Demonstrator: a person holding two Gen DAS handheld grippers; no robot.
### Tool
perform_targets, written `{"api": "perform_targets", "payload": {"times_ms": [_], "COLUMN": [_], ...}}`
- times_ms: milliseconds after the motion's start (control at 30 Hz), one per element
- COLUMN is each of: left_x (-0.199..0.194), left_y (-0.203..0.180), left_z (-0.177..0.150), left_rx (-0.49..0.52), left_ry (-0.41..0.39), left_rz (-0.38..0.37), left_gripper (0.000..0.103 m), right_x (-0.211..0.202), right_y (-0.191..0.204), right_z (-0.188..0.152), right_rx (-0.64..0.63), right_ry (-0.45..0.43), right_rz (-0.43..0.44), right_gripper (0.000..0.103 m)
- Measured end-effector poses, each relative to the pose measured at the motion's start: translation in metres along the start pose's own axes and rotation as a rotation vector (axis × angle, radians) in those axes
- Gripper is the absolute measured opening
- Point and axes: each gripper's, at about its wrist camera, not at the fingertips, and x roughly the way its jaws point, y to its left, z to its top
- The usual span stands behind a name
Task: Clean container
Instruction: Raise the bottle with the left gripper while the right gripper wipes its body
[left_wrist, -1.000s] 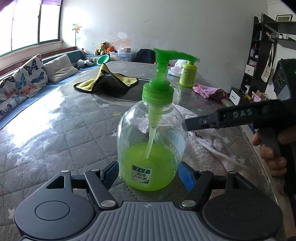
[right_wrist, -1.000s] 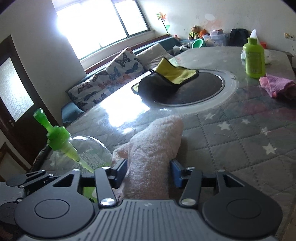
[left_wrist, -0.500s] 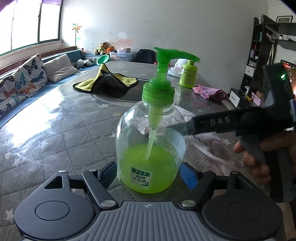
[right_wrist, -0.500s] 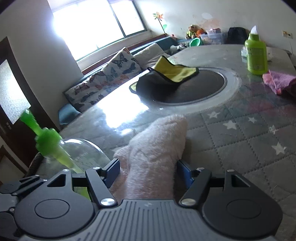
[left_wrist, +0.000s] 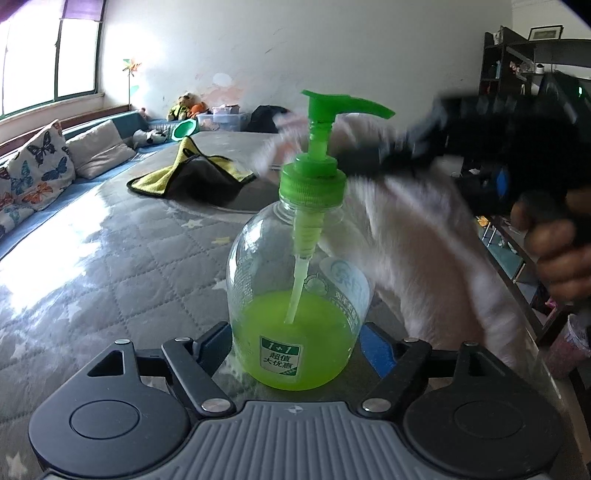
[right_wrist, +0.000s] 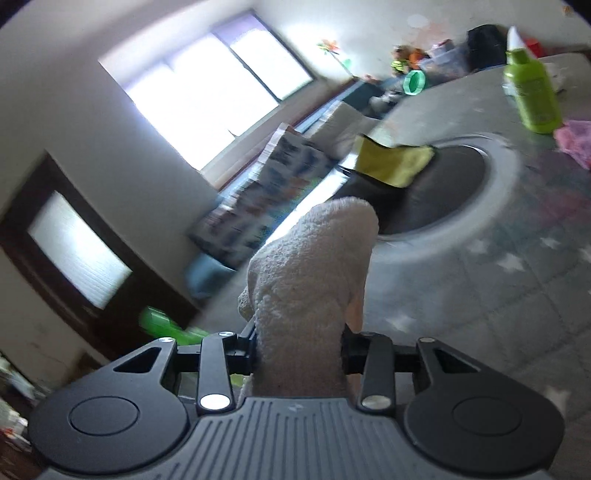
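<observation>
soap pump bottle (left_wrist: 299, 295) upright on the quilted table (left_wrist: 122, 266), near edge | your left gripper (left_wrist: 295, 345) brackets its base, contact unclear: steady it | your right gripper (right_wrist: 299, 349) pinches the white towel (right_wrist: 310, 280): wipe gently, clear of the pump head (left_wrist: 334, 105)

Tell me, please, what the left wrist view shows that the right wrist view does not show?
Only the left wrist view shows the clear pump bottle whole, its green liquid, the left gripper around its base, and the hand holding the right gripper. Only the right wrist view shows the right gripper shut on the pale towel, the small green bottle and a pink cloth. Both show the towel, the yellow cloth and the table.
</observation>
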Motion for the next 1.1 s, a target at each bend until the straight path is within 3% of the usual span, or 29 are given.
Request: {"api": "perform_targets", "payload": {"times_ms": [100,433,733,900,1100], "left_x": [0.008,0.036,0.050,0.058,0.059], "left_y": [0.000,0.001,0.005,0.007,0.006], "left_z": [0.000,0.000,0.001,0.004,0.003], "left_rx": [0.027,0.084,0.069,0.074,0.086], "left_ry": [-0.008,-0.016,0.045,0.062,0.066], "left_rz": [0.003,0.005,0.013,0.020,0.032], "left_gripper": [0.082,0.088,0.095,0.103,0.103], "right_x": [0.009,0.044,0.050,0.035,0.016], "right_y": [0.002,-0.030,-0.035,-0.026,-0.010], "right_z": [0.007,0.001,-0.025,-0.018,0.000], "right_rx": [0.013,0.067,-0.053,-0.046,-0.015], "right_ry": [0.001,0.040,0.085,0.054,-0.002], "right_rz": [0.042,-0.078,-0.214,-0.173,-0.070], "right_gripper": [0.038,0.039,0.039,0.038,0.038]}}
